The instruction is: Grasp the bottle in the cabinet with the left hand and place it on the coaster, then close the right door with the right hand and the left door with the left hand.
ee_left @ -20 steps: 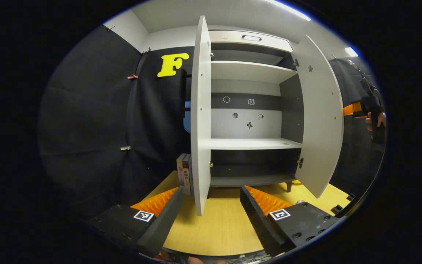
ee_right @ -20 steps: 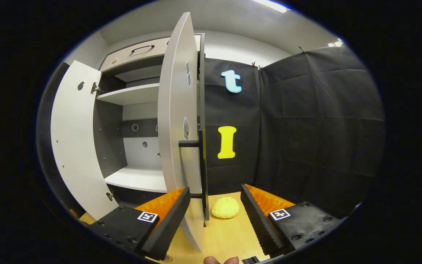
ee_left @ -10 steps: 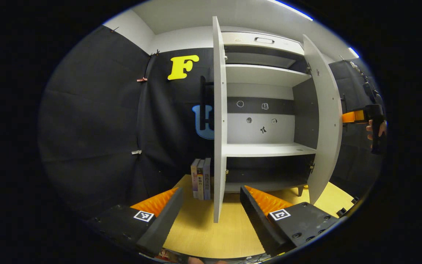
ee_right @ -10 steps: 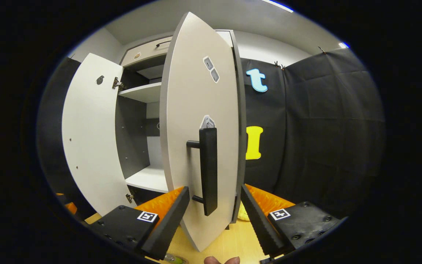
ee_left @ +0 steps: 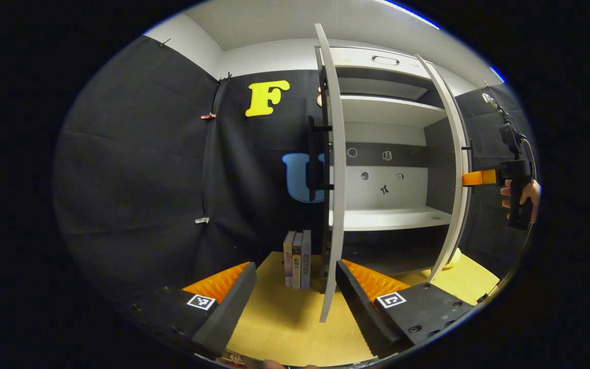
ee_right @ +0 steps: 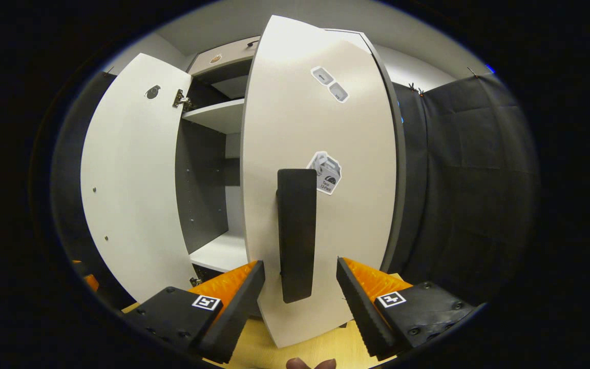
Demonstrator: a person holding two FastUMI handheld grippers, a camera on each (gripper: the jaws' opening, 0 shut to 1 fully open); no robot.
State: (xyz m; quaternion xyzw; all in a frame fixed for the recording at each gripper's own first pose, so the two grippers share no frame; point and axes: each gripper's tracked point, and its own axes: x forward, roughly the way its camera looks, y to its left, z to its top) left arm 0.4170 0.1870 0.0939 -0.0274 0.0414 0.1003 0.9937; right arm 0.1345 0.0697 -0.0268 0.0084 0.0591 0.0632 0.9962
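Observation:
The white cabinet [ee_left: 392, 218] stands with both doors partly open and its shelves bare. In the left gripper view the left door [ee_left: 335, 169] shows edge-on, its lower edge between my fingers and closer to the right-hand one. My left gripper [ee_left: 295, 292] is open and holds nothing. The right door [ee_left: 456, 169] is also edge-on, with the right gripper [ee_left: 479, 178] and a hand [ee_left: 523, 192] at its outer side. In the right gripper view the right door [ee_right: 336, 215] faces me. Its black handle [ee_right: 297, 233] hangs between the fingers of my open right gripper [ee_right: 300, 292], untouched. The left door [ee_right: 131, 189] stands open behind.
Several books [ee_left: 297, 259] stand upright on the wooden table [ee_left: 285, 328], just left of the left door. A yellow object [ee_left: 451, 259] lies on the table behind the right door's lower edge. Black cloth walls close in both sides.
The right door has swung toward shut and now faces the right gripper, handle between its fingers. The left gripper has shifted, so the left door now shows edge-on with its handle behind.

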